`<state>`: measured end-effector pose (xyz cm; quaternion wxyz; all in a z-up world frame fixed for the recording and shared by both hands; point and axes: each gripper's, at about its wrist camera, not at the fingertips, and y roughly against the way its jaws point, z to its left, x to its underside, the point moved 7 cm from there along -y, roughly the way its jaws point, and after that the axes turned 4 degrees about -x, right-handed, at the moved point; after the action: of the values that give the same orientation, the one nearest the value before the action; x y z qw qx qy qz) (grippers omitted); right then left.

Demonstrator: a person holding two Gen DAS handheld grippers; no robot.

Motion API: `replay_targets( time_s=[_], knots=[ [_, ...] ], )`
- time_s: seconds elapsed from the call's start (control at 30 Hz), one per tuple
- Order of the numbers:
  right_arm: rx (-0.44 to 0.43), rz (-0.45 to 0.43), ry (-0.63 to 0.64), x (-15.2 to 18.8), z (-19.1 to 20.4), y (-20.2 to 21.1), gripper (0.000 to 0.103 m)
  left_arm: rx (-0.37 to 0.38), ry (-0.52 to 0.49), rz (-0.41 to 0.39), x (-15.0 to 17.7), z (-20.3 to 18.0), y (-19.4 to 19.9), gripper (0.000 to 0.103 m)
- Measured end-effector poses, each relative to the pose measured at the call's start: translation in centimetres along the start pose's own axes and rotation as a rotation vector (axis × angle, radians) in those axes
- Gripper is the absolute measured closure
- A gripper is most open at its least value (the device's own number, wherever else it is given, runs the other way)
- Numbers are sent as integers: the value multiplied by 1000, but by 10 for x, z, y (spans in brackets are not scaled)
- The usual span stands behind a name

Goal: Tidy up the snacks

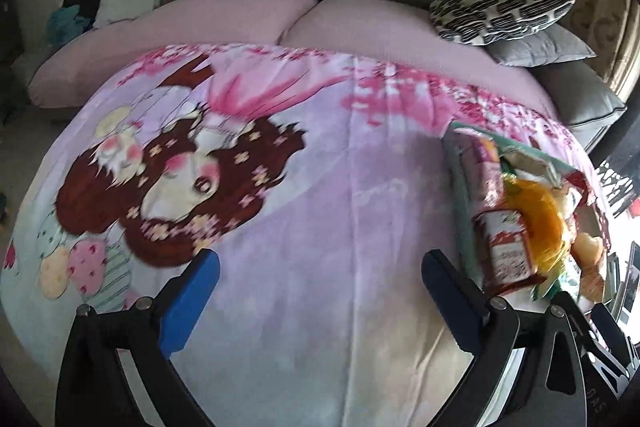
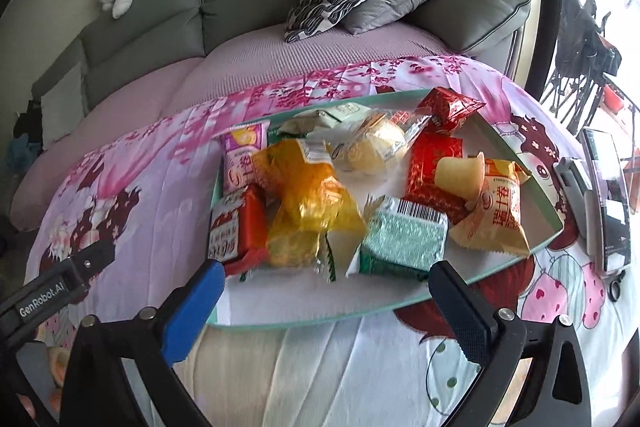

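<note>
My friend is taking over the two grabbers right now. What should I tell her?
Left gripper: open, empty, over bare blanket.
Right gripper: open, empty, at the near edge of the tray.
Snacks: all piled in the tray, including a green foil pack, yellow bag and red packs.
Done: nothing outside the tray.
Left: sorting the jumbled pile, if wanted.

Black-framed grippers; blue-padded fingers (image 2: 192, 311); silver screws; white "GenRobot.AI" lettering.
</note>
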<state>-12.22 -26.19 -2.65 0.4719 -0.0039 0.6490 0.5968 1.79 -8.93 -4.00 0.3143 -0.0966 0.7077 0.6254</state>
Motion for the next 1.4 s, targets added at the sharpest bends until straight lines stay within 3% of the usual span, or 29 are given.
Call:
replay_targets(
  time_s=[0.2,0.53,0.8,1.07,1.4],
  knots=[
    [0,4,-4,8,1,7,0,-121,-12,14,15,19,9,2],
    [17,39,23,22,5,14,0,-142,-79,2,31,18,24,2],
    [56,102,41,31,5,7,0,-170,-111,63,39,22,18,2],
    [82,127,46,33,0,1,0,-139,-102,125,44,21,8,2],
    [88,104,45,27,-4,1,0,-105,-125,116,39,12,8,2]
  ],
)
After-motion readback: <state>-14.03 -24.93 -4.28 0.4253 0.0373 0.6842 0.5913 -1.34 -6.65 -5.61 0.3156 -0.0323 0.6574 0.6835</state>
